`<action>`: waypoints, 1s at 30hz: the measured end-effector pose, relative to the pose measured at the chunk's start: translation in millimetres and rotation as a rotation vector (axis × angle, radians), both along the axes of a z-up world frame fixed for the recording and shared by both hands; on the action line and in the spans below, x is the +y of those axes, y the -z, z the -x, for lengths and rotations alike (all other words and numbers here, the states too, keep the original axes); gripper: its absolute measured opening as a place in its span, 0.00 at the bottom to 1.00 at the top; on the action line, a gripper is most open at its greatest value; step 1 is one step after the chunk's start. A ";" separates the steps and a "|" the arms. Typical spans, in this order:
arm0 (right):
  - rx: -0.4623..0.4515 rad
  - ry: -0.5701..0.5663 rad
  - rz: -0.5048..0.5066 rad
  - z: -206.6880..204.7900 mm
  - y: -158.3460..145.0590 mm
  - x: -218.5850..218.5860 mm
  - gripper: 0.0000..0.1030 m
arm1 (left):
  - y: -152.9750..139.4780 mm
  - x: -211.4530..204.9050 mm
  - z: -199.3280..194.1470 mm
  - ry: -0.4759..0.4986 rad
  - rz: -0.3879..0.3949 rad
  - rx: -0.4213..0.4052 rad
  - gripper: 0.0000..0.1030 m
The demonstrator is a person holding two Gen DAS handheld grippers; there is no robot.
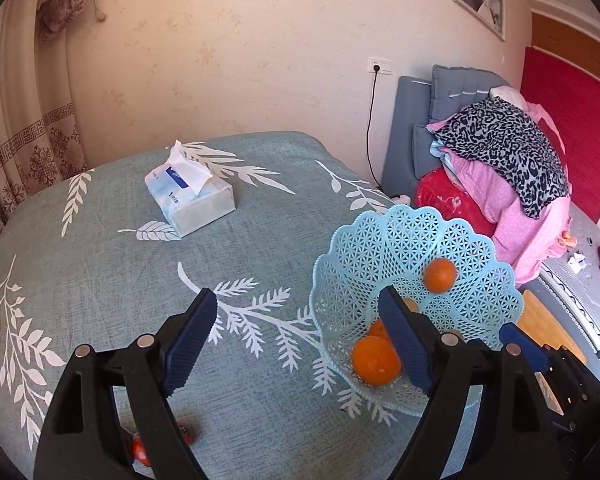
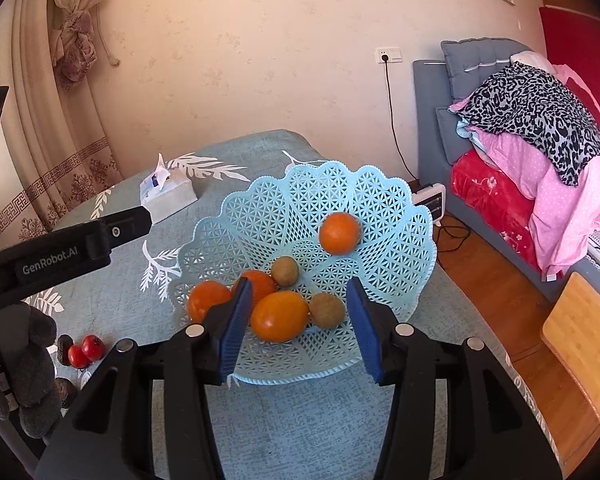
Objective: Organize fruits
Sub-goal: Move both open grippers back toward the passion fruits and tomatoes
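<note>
A light blue lattice basket [image 2: 380, 200] stands on the teal leaf-print tablecloth [image 1: 100, 280]. In it lie several oranges, the nearest [image 2: 279, 316] at the front, and two brown kiwis [image 2: 327, 310]. One orange [image 2: 339, 233], slightly blurred, is up against the basket's far wall. My right gripper [image 2: 298, 282] is open just in front of the basket, its blue pads touching nothing. My left gripper [image 1: 297, 292] is wide open over the cloth to the left of the basket [image 1: 400, 236], with nothing between its fingers. Small red fruits [image 2: 86, 350] lie on the cloth at the left.
A tissue pack [image 1: 190, 200] sits at the back of the table. A wooden chair [image 2: 580, 340] stands at the right. Beyond it a grey sofa [image 2: 432, 120] carries piled bedding, with a white heater [image 2: 430, 196] on the floor. A grey fuzzy shape [image 2: 32, 360] is at the lower left.
</note>
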State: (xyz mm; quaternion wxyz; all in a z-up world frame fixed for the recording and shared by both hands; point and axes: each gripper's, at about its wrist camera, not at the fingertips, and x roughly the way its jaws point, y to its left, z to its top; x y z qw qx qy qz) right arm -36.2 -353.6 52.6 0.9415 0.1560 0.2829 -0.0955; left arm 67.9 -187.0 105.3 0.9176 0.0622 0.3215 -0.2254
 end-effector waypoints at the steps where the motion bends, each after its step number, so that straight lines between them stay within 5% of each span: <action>1: -0.002 -0.004 -0.001 0.4 -0.6 1.1 0.49 | -0.4 3.8 0.6 -0.007 -0.003 -0.001 0.82; 14: -0.013 -0.124 -0.020 1.9 -4.5 31.7 0.49 | -7.1 82.7 6.0 -0.136 0.010 -0.018 0.87; 19: 0.004 -0.192 -0.040 1.0 -2.8 50.4 0.57 | -6.4 117.3 8.5 -0.199 0.022 -0.010 0.88; 30: 0.073 -0.386 -0.076 -3.7 6.5 106.8 0.57 | 18.3 169.7 12.4 -0.298 0.039 0.049 0.88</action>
